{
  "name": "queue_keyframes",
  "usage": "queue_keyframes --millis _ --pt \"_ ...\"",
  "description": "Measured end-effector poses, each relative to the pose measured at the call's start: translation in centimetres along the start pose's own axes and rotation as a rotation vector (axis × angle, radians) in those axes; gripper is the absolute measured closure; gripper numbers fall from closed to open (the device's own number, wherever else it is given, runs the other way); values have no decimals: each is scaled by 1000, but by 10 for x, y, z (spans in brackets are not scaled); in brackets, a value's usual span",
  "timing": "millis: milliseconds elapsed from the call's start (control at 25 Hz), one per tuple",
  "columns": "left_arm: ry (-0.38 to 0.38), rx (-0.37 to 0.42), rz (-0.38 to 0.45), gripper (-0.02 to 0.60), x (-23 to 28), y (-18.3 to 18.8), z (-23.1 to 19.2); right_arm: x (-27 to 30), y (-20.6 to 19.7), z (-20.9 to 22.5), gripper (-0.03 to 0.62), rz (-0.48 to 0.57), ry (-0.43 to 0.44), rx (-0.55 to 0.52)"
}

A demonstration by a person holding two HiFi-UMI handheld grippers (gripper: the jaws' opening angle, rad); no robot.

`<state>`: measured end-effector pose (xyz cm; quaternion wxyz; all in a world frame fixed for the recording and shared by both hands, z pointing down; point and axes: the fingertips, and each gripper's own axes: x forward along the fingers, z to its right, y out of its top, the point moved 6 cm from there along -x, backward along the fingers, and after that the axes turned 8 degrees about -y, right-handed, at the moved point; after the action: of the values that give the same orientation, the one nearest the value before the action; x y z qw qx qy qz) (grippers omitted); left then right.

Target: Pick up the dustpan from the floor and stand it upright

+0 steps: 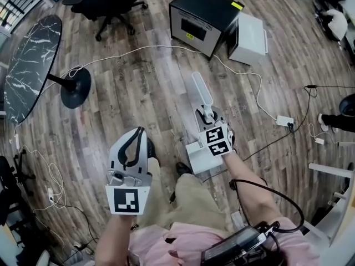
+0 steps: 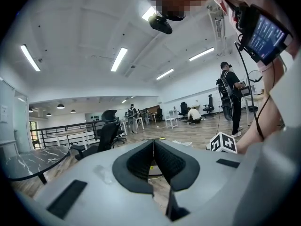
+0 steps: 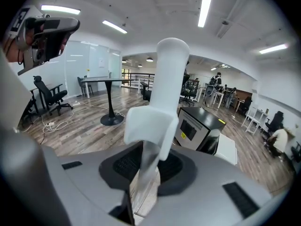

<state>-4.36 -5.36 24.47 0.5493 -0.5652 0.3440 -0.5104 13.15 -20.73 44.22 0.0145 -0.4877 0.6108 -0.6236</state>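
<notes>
Dustpan (image 1: 203,90), one piece of smooth white plastic with a long rounded handle, sits clamped in the right gripper (image 1: 207,115). The ribbed black jaws pinch its thin neck, and the handle juts out past them. The left gripper (image 1: 137,134) holds nothing, its two jaws pressed together. Both hang over the wood-plank floor (image 1: 144,87). Beyond stand one black metal cabinet (image 1: 206,16) and one white box (image 1: 249,37), side by side.
</notes>
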Motion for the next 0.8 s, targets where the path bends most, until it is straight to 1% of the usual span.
queue_keyframes --millis 80,200,360,480,640,800 --pt "3 8 -1 568 -3 4 7 -7 -3 3 514 6 -4 2" --pt "15 0 5 568 -9 12 15 -17 -7 5 516 21 -7 -1" --pt "9 -18 1 568 -16 22 26 -33 -9 7 519 21 -13 18" --pt "-14 -8 -8 568 -22 30 31 -44 -5 8 520 40 -31 24" --pt "-42 -6 -12 568 -32 35 32 -54 -6 2 520 22 -49 43" --pt "-74 2 -11 568 -41 41 39 -71 -15 -1 520 17 -72 63"
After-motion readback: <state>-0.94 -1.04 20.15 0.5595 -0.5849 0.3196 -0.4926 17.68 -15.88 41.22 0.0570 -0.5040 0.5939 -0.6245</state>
